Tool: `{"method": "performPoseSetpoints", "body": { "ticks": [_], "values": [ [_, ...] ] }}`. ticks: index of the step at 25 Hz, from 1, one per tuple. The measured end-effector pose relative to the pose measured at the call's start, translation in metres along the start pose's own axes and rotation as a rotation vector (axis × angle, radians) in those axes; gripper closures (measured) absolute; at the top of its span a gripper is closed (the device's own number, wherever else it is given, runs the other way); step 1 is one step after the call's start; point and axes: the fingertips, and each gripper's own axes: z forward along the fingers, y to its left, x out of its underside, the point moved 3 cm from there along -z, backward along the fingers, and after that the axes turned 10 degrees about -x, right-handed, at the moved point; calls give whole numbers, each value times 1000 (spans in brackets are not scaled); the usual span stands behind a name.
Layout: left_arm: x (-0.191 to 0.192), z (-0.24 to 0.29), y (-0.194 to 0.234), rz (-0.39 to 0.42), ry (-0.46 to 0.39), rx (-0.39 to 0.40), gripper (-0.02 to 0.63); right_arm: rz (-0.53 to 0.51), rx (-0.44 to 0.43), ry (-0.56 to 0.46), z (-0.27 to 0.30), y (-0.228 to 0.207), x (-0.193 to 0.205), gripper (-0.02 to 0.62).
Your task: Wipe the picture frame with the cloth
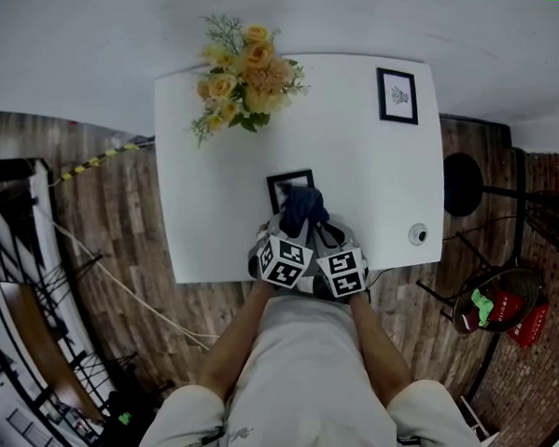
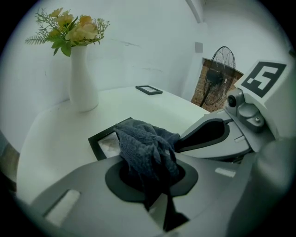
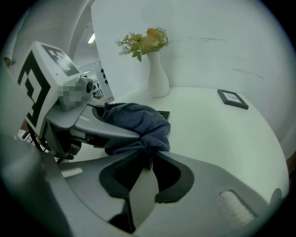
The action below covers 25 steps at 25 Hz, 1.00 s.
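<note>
1. The left tongs (image 2: 149,172) are seen closed on a dark blue cloth (image 2: 147,144), which is bunched up between the two jaws.
2. The right tongs (image 3: 147,156) are likewise closed, with a fold of the same cloth pinched at their tips.
3. The two tongs are held side by side at the middle of the bench's near edge, tips close together, so that the cloth is gripped from both sides at once.
4. The black picture frame (image 1: 284,182) lies flat on the white bench (image 1: 215,196), just beyond the tongs and near the middle of the near edge.
5. The near part of the frame is covered by the cloth. Its far rim and one corner are left showing past the cloth.
6. A white vase of yellow flowers (image 2: 82,81) stands towards the bench's far left corner.
7. A second small black frame (image 1: 396,95) lies flat near the far right corner.
8. A small round object (image 1: 417,234) is set close to the right edge; what it is cannot be told.
9. The bench is backed by a white wall (image 2: 148,41) and stands on a wooden plank floor (image 1: 120,238).
10. A standing fan (image 2: 221,69) is seen off the bench's right side.
</note>
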Motion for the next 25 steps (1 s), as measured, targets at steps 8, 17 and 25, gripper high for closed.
{"method": "performPoseSetpoints", "body": {
  "ticks": [8,17,25],
  "values": [
    [13,-11,15,16,11,-47,523,13,5,-4,-1,-1,0,525],
    [17,-20,20,41,1,-83,523,5,11,3,-1,0,-1,525],
    [27,-30,31,52,3,-122,523,-4,24,2,0,-3,1,525]
  ]
}}
